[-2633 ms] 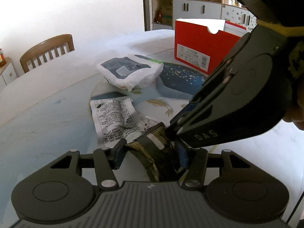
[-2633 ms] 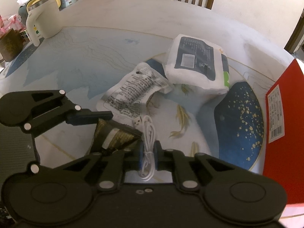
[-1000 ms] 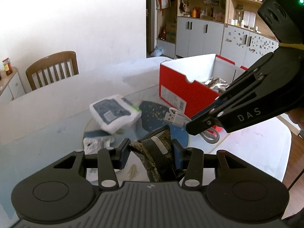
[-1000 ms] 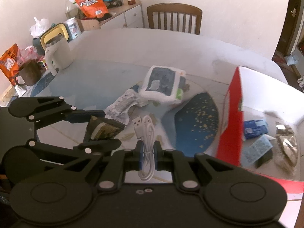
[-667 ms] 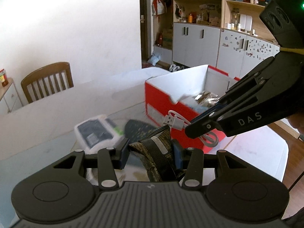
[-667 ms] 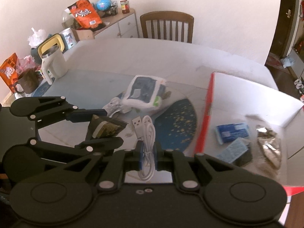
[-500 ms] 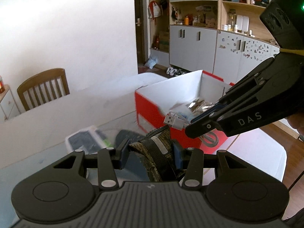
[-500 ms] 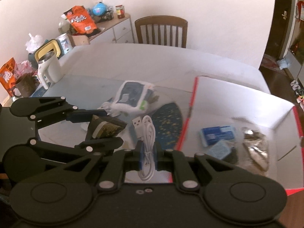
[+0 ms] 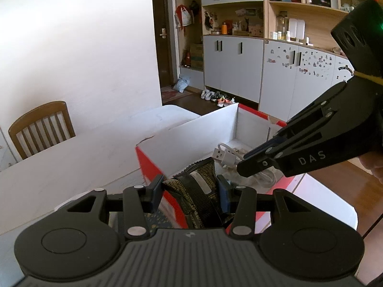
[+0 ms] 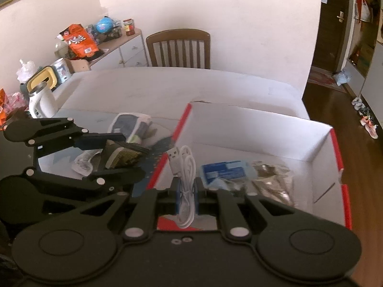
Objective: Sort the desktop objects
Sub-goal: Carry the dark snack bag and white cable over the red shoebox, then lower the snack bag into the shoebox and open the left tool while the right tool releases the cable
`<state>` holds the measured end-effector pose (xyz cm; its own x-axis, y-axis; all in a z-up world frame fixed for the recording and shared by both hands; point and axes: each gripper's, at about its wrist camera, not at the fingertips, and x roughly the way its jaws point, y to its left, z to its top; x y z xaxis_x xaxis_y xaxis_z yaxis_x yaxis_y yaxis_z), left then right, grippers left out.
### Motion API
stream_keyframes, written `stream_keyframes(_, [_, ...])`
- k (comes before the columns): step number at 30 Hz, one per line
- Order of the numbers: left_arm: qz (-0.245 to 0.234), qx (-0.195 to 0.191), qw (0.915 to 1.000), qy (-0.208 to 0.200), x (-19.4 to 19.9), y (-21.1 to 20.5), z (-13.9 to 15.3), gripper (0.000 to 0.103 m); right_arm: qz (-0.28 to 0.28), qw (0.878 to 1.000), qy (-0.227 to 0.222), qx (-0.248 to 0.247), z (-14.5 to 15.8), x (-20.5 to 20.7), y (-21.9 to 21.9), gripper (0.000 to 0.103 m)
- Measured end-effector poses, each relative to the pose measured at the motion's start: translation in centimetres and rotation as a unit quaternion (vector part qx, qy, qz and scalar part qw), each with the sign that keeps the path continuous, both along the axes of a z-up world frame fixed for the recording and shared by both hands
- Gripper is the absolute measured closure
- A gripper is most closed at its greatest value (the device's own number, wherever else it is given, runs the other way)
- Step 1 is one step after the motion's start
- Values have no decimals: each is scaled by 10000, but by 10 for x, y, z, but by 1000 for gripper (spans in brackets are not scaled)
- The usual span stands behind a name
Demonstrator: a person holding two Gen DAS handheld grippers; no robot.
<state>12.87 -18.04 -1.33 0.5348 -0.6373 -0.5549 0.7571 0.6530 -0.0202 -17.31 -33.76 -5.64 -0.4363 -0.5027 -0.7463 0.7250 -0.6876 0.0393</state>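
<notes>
Fingers of the left gripper point(image 9: 190, 190) pinch a dark gold-printed packet point(image 9: 198, 191), held above the near red edge of the open shoebox point(image 10: 263, 129). Beside it, the right gripper point(image 10: 186, 192) clamps a coiled white USB cable point(image 10: 185, 167) over the box interior, where blue packets point(image 10: 223, 171) and a silvery pouch point(image 10: 274, 181) lie. A white-and-grey bag point(image 10: 130, 125) sits on the table point(image 10: 167, 83) beyond.

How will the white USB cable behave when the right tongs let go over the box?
Probably floppy: the white USB cable droops in loose loops from the right tongs. It looks light, so it should drop softly into the red box. Its coil may spring open on landing.
</notes>
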Motion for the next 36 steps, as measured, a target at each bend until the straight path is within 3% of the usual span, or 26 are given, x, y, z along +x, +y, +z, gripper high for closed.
stream_keyframes(17, [-131,135,9998,69,40,-64,-5,58,-403,9991,-75,56,-7,-50,47,93])
stream_keyframes(26, [-234,362,9987,257,66,-98,-22,58,-631,9977,-207,167,-21,-71,63,93])
stream_keyframes(36, [-241,672,9958,581,99,-121,-46,58,-509,9973,-433,315,-41,-78,56,93])
